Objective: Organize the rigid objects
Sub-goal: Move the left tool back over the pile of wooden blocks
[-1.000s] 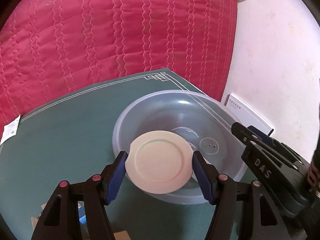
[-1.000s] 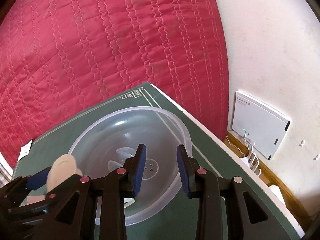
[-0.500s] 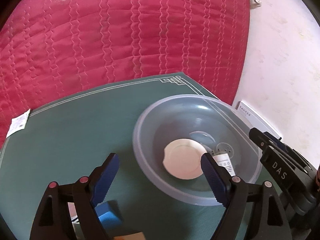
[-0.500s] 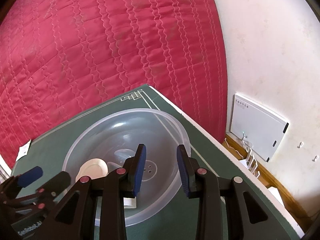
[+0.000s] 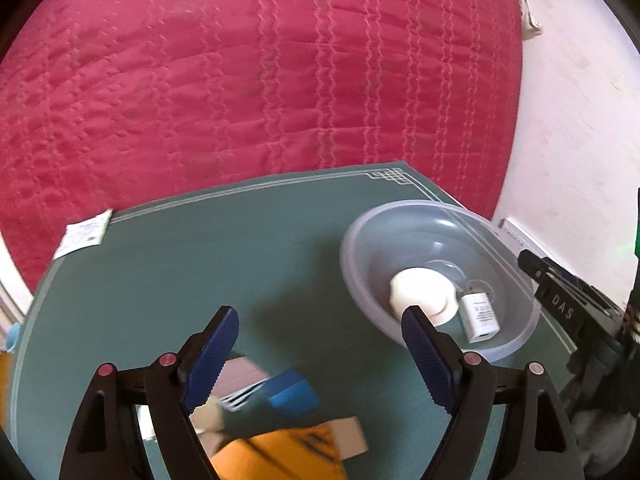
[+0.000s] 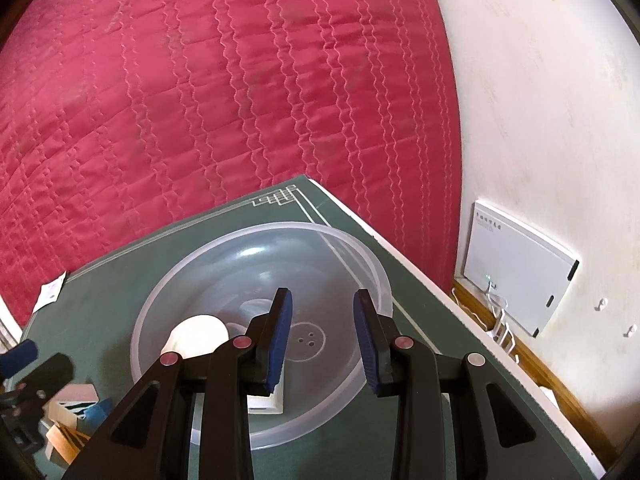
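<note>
Red quilt [image 5: 256, 80] wavy-stitched; green mat [image 5: 240, 264], white-lined border.

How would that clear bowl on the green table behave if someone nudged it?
The bowl looks like thin see-through plastic, so probably light and likely to slide on the smooth table. Its wide, low shape suggests it would not tip easily. The disc and white box inside might shift.

Plate [image 5: 420, 294] and charger [image 5: 480, 316] lie side by side in basin [image 5: 360, 236]

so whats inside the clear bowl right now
The bowl holds a cream round lid and a small white charger. The right gripper's fingers hide part of the bowl's floor in their own view.
</note>
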### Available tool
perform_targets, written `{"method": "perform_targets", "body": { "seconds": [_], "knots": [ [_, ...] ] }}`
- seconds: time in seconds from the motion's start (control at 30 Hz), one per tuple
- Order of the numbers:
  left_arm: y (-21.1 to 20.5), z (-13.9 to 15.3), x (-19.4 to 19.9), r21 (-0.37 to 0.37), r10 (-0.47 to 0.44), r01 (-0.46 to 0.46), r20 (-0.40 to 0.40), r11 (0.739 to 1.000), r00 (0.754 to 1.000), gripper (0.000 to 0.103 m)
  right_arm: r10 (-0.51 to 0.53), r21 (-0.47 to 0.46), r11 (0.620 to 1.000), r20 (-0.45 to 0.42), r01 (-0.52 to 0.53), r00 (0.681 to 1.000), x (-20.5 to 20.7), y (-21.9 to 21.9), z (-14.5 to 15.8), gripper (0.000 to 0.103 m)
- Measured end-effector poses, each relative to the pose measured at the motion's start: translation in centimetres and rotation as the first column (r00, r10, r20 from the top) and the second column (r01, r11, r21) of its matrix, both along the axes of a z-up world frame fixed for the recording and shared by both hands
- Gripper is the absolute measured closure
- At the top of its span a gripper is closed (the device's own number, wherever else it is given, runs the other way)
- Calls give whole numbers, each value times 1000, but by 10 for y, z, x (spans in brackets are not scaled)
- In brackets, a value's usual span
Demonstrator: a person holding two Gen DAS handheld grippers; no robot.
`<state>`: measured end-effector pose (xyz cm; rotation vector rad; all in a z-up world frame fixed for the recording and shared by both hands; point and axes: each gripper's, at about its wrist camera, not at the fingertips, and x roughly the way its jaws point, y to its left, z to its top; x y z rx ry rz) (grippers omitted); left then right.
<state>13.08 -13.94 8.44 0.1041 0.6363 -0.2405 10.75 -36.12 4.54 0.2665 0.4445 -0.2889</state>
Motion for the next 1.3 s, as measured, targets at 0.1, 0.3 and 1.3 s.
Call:
{"method": "perform_targets", "body": {
  "seconds": [0.1,0.3,1.3],
  "knots": [
    [13,4,-9,1,27,-27,18,1000,999,16,15,-13,1000,5,-15,1000,-1,4,1,70],
    [41,9,-24,-6,74,-74,32,997,997,15,61,-41,997,11,-61,998,-3,16,2,70],
    [119,-43,-29,33,247,-245,-105,969,963,15,619,98,784,-31,-613,785,-41,116,-8,59]
  ]
}}
